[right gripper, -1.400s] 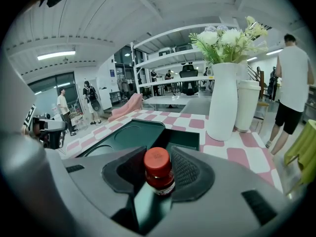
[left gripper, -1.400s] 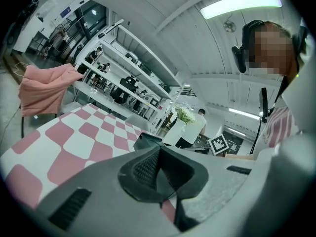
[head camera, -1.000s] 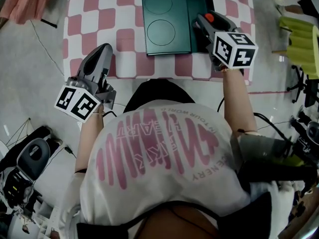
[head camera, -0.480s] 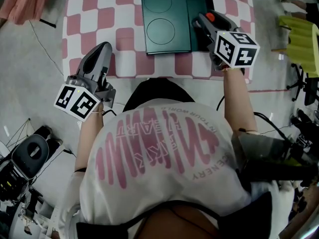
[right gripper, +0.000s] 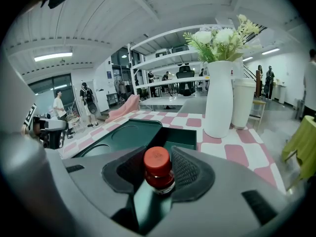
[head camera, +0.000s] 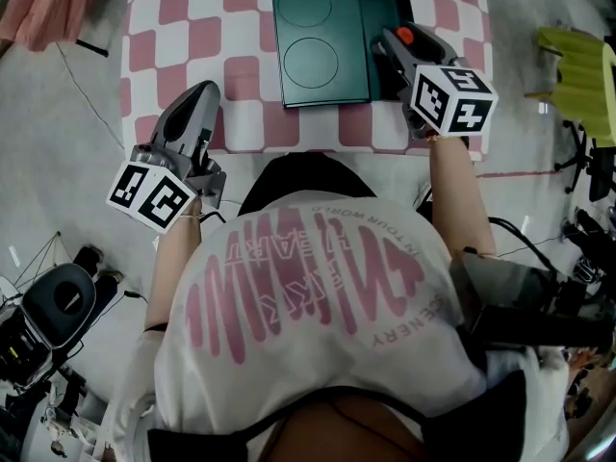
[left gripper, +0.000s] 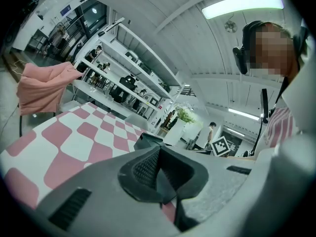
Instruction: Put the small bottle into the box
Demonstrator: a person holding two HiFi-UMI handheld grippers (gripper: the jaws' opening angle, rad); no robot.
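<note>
A small bottle with a red cap (right gripper: pixel 159 168) stands upright between the jaws of my right gripper (right gripper: pixel 159 179), which is shut on it. In the head view that gripper (head camera: pixel 393 44) hangs over the near right edge of the open dark green box (head camera: pixel 383 12), and the red cap (head camera: pixel 404 35) shows at its tip. The box's inside (right gripper: pixel 180 137) lies just ahead of the bottle. My left gripper (head camera: pixel 198 99) hovers at the table's near left edge, apart from the box. Its jaws (left gripper: pixel 158 174) are shut with nothing in them.
The box's green lid (head camera: pixel 313 37), marked with two circles, lies just left of the box on the pink-and-white checkered table (head camera: pixel 183 37). A white vase of flowers (right gripper: pixel 218 98) and a white cup (right gripper: pixel 243 107) stand at the far right. A person's torso fills the lower head view.
</note>
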